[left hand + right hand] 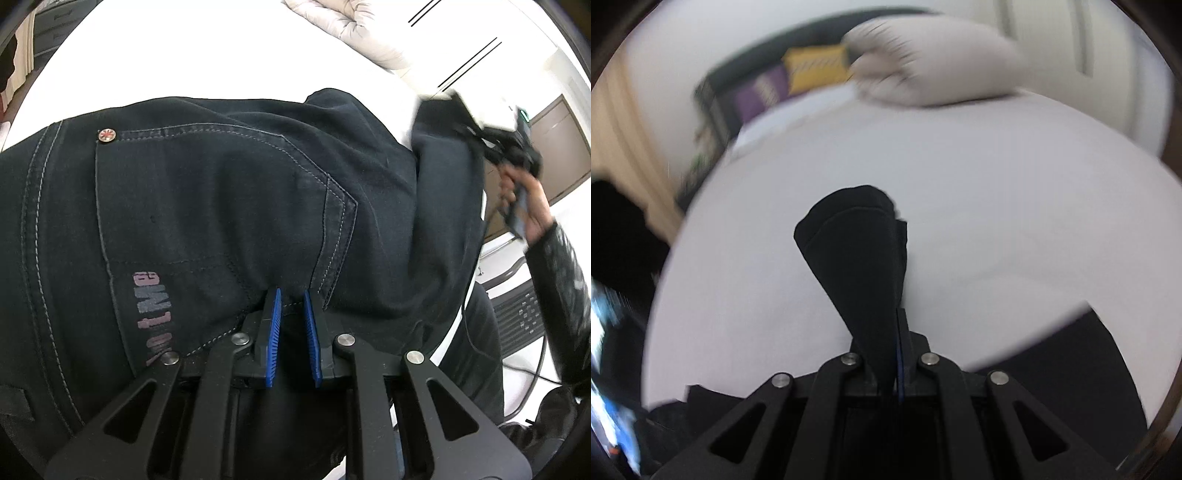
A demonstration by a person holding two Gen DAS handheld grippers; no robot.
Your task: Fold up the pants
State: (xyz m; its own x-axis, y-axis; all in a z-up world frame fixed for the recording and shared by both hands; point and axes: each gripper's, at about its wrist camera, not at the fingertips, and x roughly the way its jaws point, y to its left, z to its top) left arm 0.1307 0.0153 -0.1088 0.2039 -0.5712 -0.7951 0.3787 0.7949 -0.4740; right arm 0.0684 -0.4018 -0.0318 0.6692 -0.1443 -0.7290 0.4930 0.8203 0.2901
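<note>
The left hand-held gripper (291, 302) is held a little open over the dark pants (221, 206), which are spread on the white bed (207, 55). A pants end (857, 254) is pinched tight in the right hand-held gripper (899, 354). Only the left view shows the person's right hand (528, 206) raised beside the cloth.

Bright, even light; right view motion-blurred, edges warped.

Beyond the pants (221, 206), the white bed (192, 55) lies bare up to the puffy duvet (343, 26) at its far edge. The raised pant leg (447, 192) blocks the pants' right side.
</note>
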